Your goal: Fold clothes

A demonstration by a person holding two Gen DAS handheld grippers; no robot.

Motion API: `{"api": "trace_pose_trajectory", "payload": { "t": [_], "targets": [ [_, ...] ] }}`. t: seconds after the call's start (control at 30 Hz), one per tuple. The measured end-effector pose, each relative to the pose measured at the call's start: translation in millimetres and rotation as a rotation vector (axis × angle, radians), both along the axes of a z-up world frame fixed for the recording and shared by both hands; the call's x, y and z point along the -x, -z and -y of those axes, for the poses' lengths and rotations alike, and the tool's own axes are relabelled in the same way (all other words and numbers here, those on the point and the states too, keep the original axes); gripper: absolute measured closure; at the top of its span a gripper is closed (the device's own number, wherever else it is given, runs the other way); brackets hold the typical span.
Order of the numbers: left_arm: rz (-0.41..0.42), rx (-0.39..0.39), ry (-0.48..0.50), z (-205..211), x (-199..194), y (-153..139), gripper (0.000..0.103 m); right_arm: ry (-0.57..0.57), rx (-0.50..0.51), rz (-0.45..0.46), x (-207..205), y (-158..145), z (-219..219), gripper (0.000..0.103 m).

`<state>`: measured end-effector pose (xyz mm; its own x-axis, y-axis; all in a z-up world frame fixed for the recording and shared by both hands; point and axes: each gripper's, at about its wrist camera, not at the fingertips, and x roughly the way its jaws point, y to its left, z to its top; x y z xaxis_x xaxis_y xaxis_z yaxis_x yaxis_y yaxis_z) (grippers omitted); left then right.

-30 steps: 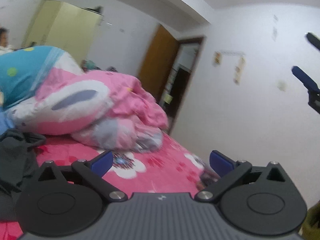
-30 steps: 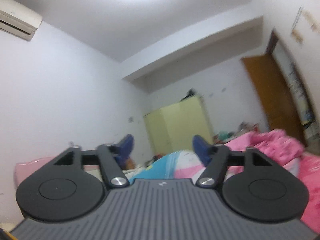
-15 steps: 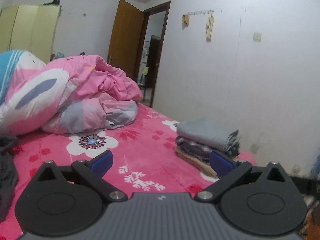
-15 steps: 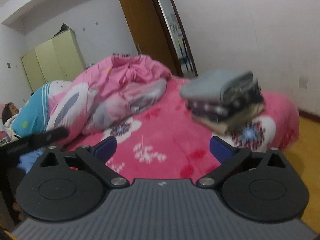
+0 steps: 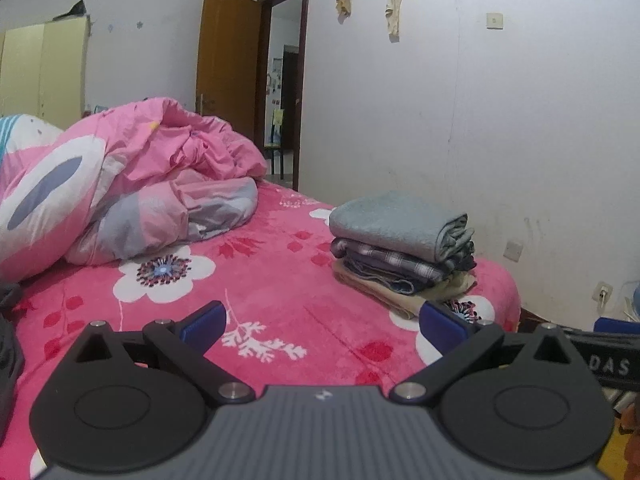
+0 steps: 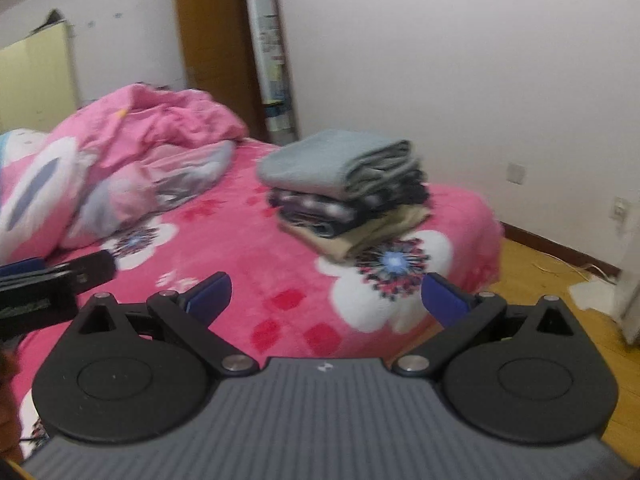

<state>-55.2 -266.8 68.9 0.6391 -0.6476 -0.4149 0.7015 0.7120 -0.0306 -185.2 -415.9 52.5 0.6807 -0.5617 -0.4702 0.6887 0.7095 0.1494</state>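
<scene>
A stack of folded clothes [image 5: 400, 252] with a grey piece on top sits near the far right corner of the pink flowered bed [image 5: 280, 292]. The same stack of folded clothes [image 6: 344, 188] shows ahead in the right wrist view. My left gripper [image 5: 322, 322] hovers over the bed, open, with nothing between its blue pads. My right gripper [image 6: 326, 300] is also open and empty, above the bed's near edge. A dark garment [image 5: 8, 328] lies at the left edge of the left wrist view. The left gripper's tip [image 6: 52, 276] appears at the left of the right wrist view.
A bunched pink quilt [image 5: 132, 184] covers the far left of the bed. A brown door [image 5: 228, 80] stands open beyond it, with a yellow wardrobe [image 5: 44, 72] at the far left. White wall runs along the right; wooden floor [image 6: 560, 280] lies right of the bed.
Both views have swung right and down from the ceiling and quilt onto the bed and the folded stack. The right gripper's jaws have widened. Nothing was picked up.
</scene>
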Motion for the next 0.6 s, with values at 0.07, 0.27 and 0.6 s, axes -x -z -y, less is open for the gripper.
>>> {"api": "trace_pose_trajectory", "payload": {
  "t": [0.07,0.27,0.6],
  "targets": [
    [0.005,0.0,0.013,2.2,1.5,0.8,0.0,0.032,-0.031,-0.002,-4.4,2.7,10.3,0.001],
    [0.074,0.004,-0.011,4.7,3.5,-0.7,0.0,0.055,-0.068,0.052,6.8,1.9,29.8,0.001],
    [0.02,0.0,-0.023,8.3,-7.2,-0.9,0.0,0.029,0.118,-0.099,-10.4,0.6,16.0,0.001]
  ]
}}
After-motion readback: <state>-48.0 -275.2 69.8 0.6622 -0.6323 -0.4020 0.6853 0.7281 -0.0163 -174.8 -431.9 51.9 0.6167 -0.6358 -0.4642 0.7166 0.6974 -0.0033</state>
